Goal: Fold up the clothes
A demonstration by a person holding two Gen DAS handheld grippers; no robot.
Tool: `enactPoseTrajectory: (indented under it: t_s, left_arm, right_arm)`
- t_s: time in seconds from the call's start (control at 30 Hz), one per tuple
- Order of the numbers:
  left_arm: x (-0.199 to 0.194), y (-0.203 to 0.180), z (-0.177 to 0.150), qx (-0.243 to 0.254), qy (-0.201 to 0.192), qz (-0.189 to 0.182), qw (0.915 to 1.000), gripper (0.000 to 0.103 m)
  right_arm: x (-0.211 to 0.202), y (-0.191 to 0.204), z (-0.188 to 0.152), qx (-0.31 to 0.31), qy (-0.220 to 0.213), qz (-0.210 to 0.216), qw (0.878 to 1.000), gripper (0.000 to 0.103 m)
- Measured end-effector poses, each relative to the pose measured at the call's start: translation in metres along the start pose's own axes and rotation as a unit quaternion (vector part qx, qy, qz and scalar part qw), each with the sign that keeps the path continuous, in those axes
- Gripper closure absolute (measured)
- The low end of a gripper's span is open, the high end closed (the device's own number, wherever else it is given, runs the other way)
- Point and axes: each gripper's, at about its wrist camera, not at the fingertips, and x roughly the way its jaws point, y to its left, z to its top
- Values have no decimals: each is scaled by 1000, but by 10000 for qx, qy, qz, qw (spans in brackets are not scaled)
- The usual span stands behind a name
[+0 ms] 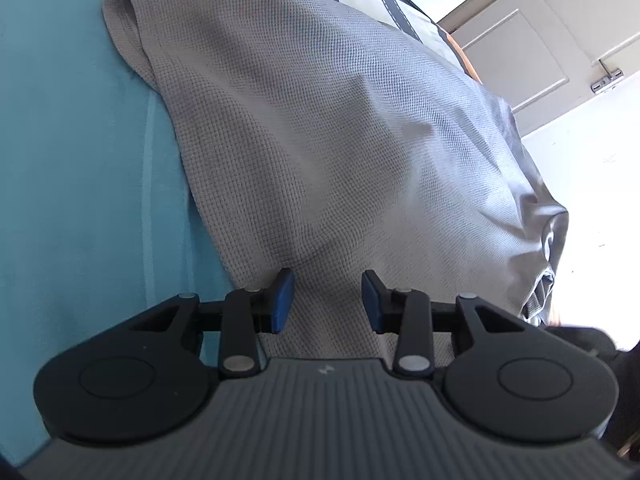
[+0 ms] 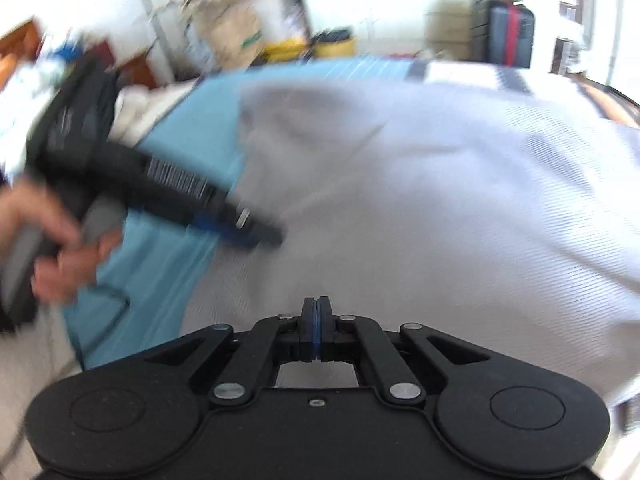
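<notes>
Left wrist view: teal sheet at left | grey waffle garment spread on it, right edge cut off | left gripper jaws apart over its hem | right gripper jaws closed, empty | right wrist view blurred.

A teal bedsheet with pale stripes covered the bed. Behind it stood cream panelled doors with a metal latch, and a strong white glare washed out the wall and floor to that side. Across the room, all of it blurred, a dark blue suitcase with a red band stood upright against the far wall, near yellow containers, a brown cardboard box and reddish wooden furniture.
</notes>
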Motion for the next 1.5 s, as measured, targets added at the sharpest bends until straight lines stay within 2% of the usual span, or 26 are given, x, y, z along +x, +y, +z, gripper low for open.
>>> enactPoseTrajectory:
  t_s: [0.1, 0.13, 0.23, 0.27, 0.3, 0.37, 0.4, 0.5, 0.53, 0.57, 0.67, 0.73, 0.83, 0.93, 1.03, 1.13, 1.23, 1.27, 1.3, 1.33, 1.4, 1.43, 1.47, 1.5]
  left_arm:
    - [1, 0, 1, -22, 21, -1, 10000, 66]
    - [1, 0, 1, -5, 24, 20, 10000, 66]
    - [0, -2, 2, 46, 32, 80, 10000, 66]
    - [0, -3, 2, 61, 34, 99, 9999, 66]
    - [-1, -3, 2, 62, 35, 110, 9999, 66]
    - [-3, -1, 1, 28, 27, 99, 9999, 66]
    - [-2, -1, 2, 16, 23, 89, 10000, 66]
    - [0, 0, 3, -14, 30, 62, 10000, 66]
    - [1, 1, 4, -34, 36, 55, 10000, 66]
    - [3, 0, 5, -49, 37, 49, 10000, 66]
    - [7, -3, 6, 19, 3, 80, 10000, 66]
    - [8, -5, 5, 124, -27, 123, 9998, 66]
    - [6, -8, 3, 283, -49, 214, 9994, 66]
    - [6, -10, 3, 345, -44, 272, 9990, 66]
    - [5, -12, 3, 373, -51, 304, 9988, 66]
    - [1, -19, 1, 577, -183, 442, 9972, 66]
    - [-9, -45, -7, 1466, -615, 917, 9830, 66]
    - [-12, -53, -10, 1714, -729, 925, 9781, 65]
    - [-16, -61, -13, 1912, -833, 829, 9745, 65]
    - [-20, -68, -16, 2089, -914, 686, 9712, 65]
    - [-23, -84, -23, 2464, -950, 395, 9637, 60]
    - [-22, -90, -28, 2685, -871, 240, 9590, 51]
    - [-19, -97, -34, 2909, -730, 80, 9539, 41]
    - [-14, -103, -40, 3156, -517, -64, 9475, 38]
  right_arm:
    - [-20, -13, 7, 90, -269, -164, 9995, 103]
    - [-21, -16, 7, 107, -276, -103, 9995, 103]
    - [-8, -15, 7, 338, 143, 530, 9979, 100]
    - [-1, -13, 5, 406, 293, 742, 9960, 94]
    - [6, -8, 2, 403, 386, 780, 9954, 93]
    - [20, 1, -1, 309, 464, 711, 9959, 63]
    - [27, 4, 0, 241, 463, 628, 9967, 63]
    - [46, 11, -1, 82, 325, 433, 9985, 63]
    - [51, 15, -2, -44, 231, 396, 9989, 70]
    - [49, 21, -3, -316, 163, 355, 9987, 99]
    - [40, 31, -10, -782, -15, 201, 9967, 101]
    - [26, 29, -10, -715, -65, 239, 9971, 101]
    - [-4, 27, -14, -543, -36, 523, 9971, 101]
    - [-36, 20, -13, -420, -246, 527, 9974, 101]
    - [-53, 7, -8, -212, -591, 131, 9979, 101]
    - [-70, -19, 4, 52, -819, -547, 9951, 101]
    - [-92, -64, 18, 696, -940, -1120, 9868, 97]
    - [-101, -83, 21, 1014, -966, -1251, 9822, 86]
    - [-109, -102, 20, 1351, -971, -1371, 9765, 76]
    - [-117, -123, 17, 1659, -952, -1525, 9696, 59]
    - [-134, -162, 9, 2231, -841, -1959, 9512, 55]
    - [-141, -181, 4, 2460, -666, -2045, 9451, 54]
    - [-144, -201, -1, 2641, -403, -1909, 9446, 54]
    - [-149, -220, -7, 2799, -189, -1780, 9432, 55]
